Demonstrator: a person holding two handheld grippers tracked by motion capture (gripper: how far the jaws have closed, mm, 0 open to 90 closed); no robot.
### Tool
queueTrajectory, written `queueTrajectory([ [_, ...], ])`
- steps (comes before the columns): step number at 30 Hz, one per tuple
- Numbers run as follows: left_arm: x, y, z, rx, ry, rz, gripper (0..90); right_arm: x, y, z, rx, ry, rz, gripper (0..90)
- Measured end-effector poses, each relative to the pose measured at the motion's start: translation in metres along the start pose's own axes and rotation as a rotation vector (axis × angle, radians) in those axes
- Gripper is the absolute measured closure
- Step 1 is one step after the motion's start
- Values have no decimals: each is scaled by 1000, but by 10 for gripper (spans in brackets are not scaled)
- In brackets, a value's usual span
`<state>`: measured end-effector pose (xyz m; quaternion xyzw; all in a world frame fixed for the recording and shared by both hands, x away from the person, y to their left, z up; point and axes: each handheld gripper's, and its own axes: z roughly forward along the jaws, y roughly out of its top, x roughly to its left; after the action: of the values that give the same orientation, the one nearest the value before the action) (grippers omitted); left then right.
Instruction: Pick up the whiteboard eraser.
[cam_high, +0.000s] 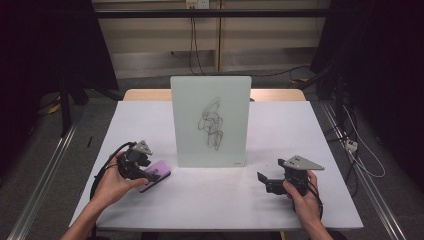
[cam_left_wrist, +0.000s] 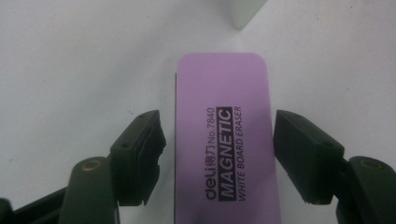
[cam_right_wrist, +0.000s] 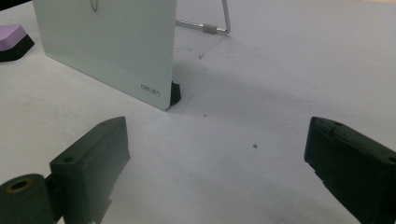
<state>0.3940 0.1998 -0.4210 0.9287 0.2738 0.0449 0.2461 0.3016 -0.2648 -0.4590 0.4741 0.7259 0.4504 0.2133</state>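
Left gripper (cam_left_wrist: 219, 154) jaws astride eraser (cam_left_wrist: 223, 140), pads not touching; off-centre squeeze may twist eraser toward table's (cam_high: 210, 200) near-left corner. Right gripper (cam_right_wrist: 215, 172) open, empty.

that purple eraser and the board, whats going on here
A person holds a claw in each hand at a white table. The left claw straddles a purple magnetic whiteboard eraser lying flat, jaws on either side with small gaps, so not yet gripping. The right claw rests open on the table with nothing between its jaws. A small whiteboard stands upright in the middle with black scribbles on it.
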Motion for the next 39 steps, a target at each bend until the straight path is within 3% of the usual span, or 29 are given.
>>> queueTrajectory([
  [7,-4,1,6,23,-3,16,397,0,0,0,4,2,-1,67],
  [18,-1,2,7,43,-11,38,399,0,0,0,8,3,0,67],
  [21,-1,1,8,35,-18,19,400,0,1,1,3,1,1,67],
  [23,-1,1,7,39,-14,28,405,0,1,3,3,4,8,67],
  [33,0,-3,5,-8,-12,11,410,-1,1,3,4,0,6,68],
  [39,2,-5,-6,-99,-8,6,410,-1,1,4,10,2,8,67],
])
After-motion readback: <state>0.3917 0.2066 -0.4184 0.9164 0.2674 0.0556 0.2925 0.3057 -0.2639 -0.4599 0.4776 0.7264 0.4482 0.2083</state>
